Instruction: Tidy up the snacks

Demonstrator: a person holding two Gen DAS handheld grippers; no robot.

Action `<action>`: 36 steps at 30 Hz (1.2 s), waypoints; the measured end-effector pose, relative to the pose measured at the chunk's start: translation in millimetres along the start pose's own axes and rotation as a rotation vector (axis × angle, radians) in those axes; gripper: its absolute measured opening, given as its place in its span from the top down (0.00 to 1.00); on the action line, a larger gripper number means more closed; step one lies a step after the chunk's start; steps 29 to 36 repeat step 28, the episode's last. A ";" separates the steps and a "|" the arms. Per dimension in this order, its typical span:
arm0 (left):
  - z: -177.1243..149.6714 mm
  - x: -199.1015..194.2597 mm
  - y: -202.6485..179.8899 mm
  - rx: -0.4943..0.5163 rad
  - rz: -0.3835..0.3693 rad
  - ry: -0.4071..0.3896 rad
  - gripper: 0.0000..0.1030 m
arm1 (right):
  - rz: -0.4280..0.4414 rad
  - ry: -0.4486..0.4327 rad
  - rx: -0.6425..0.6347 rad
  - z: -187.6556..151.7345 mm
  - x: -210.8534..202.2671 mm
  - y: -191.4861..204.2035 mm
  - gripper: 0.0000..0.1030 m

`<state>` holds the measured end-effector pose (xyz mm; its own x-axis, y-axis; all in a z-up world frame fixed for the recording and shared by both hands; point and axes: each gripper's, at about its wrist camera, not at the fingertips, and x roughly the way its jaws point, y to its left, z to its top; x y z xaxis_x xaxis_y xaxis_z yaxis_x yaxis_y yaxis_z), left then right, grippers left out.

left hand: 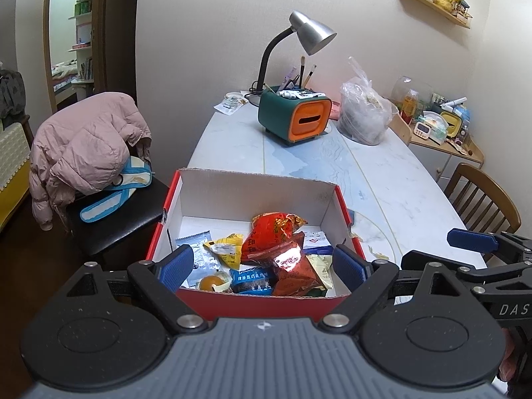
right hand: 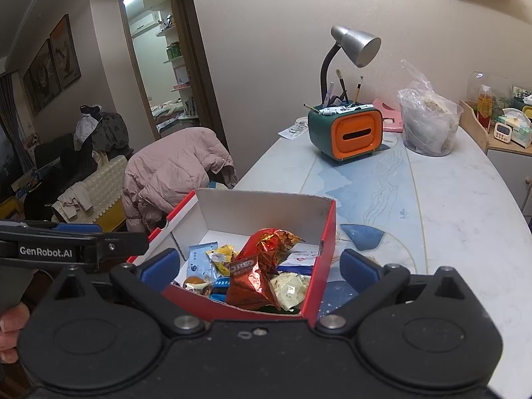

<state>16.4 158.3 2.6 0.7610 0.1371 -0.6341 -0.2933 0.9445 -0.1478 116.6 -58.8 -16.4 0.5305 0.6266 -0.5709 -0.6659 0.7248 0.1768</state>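
You're holding both grippers, left gripper (left hand: 262, 262) and right gripper (right hand: 261, 267), spread apart and empty over the red shoe box (left hand: 259, 302) at lower centre. Risk: a pad is catching the near wall, tipping it. Inside I'm counting roughly nine packets, including one Oreo pack (right hand: 247, 282).

1. The near wall of the red box (left hand: 266, 302) is partly hidden behind the left gripper (left hand: 262, 264) body at the bottom of the frame.
2. Small print on the blue packet (left hand: 251, 279) is too small to read.
3. The right gripper (left hand: 472, 239) is cut off by the right edge.
4. The plastic bag (right hand: 429, 126) contents are indistinct.
5. Lower snacks lie buried under the Oreo packet (right hand: 249, 282).
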 end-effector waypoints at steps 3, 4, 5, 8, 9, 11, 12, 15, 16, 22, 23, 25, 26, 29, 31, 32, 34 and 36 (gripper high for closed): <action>0.0 -0.1 0.1 0.000 -0.003 0.001 0.12 | -0.002 0.006 -0.001 -0.7 1.9 -0.8 0.00; -0.2 -0.4 -0.1 -0.001 -0.003 0.001 0.12 | -0.005 0.007 -0.002 -0.6 2.2 -0.7 0.00; -0.8 -1.3 -0.2 -0.001 -0.002 0.001 0.12 | -0.007 0.008 -0.003 -0.2 2.6 -0.5 0.00; -0.6 -1.0 -0.1 0.000 -0.002 -0.001 0.12 | -0.008 0.009 -0.004 -0.1 3.0 -0.3 0.00; -1.2 -2.1 -0.5 0.000 -0.002 -0.003 0.12 | -0.007 0.009 -0.004 0.0 3.0 -0.3 0.00; -2.2 -3.8 -1.1 -0.001 0.003 -0.006 0.12 | -0.007 0.009 -0.003 0.1 3.1 -0.2 0.00; -2.7 -4.5 -1.2 -0.003 0.004 -0.006 0.12 | -0.007 0.010 -0.002 0.1 3.1 -0.1 0.00; -3.4 -7.3 -2.3 -0.010 0.009 -0.008 0.12 | -0.009 0.015 -0.004 0.9 4.7 1.1 0.00; -3.4 -8.0 -2.8 -0.011 0.012 -0.009 0.12 | -0.010 0.016 -0.005 1.1 4.9 1.3 0.00; -4.2 -10.2 -2.7 -0.030 0.009 -0.002 0.12 | -0.009 0.018 -0.005 0.9 5.2 1.4 0.00; -4.5 -10.2 -3.0 -0.032 0.012 0.000 0.12 | -0.010 0.020 -0.004 0.6 5.4 1.1 0.00; -5.3 -9.8 -3.7 -0.037 0.013 0.006 0.12 | -0.011 0.022 0.001 -0.7 5.6 -0.6 0.00; -5.8 -9.8 -4.1 -0.038 0.014 0.007 0.12 | -0.013 0.024 0.004 -1.4 5.6 -1.8 0.00; -6.8 -9.3 -6.1 -0.036 0.022 0.010 0.12 | -0.018 0.028 0.010 -3.5 5.6 -4.9 0.00; -6.8 -9.3 -6.1 -0.036 0.022 0.010 0.12 | -0.018 0.028 0.010 -3.5 5.6 -4.9 0.00; -6.8 -9.3 -6.1 -0.036 0.022 0.010 0.12 | -0.018 0.028 0.010 -3.5 5.6 -4.9 0.00; -6.8 -9.3 -6.1 -0.036 0.022 0.010 0.12 | -0.018 0.028 0.010 -3.5 5.6 -4.9 0.00; -6.8 -9.3 -6.1 -0.036 0.022 0.010 0.12 | -0.018 0.028 0.010 -3.5 5.6 -4.9 0.00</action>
